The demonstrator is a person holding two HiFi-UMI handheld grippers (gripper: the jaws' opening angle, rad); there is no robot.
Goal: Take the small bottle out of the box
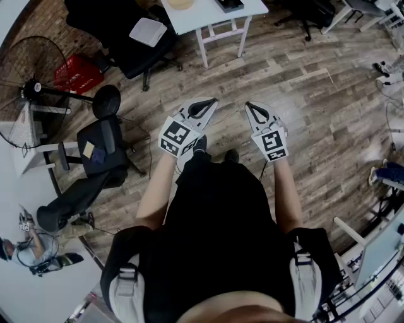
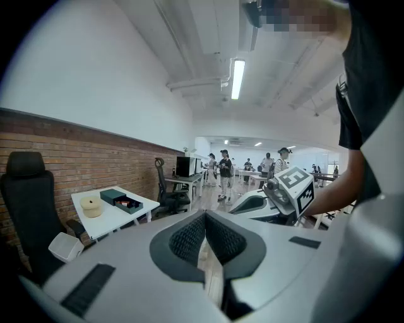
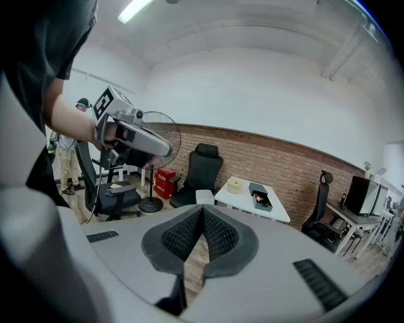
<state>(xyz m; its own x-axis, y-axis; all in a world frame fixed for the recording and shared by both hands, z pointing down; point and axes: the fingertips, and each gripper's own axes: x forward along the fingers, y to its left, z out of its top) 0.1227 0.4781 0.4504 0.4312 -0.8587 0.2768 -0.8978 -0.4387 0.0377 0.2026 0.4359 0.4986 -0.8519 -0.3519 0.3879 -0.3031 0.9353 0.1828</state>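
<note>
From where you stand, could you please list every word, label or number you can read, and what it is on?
No legible words or numbers anywhere.
Left marker cube, right marker cube: black-and-white square patterns, no letters.
Dark box on white table: print, if any, too small to read.

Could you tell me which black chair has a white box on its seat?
The chair beside the white table; the fan-side chair holds a yellow note.
</note>
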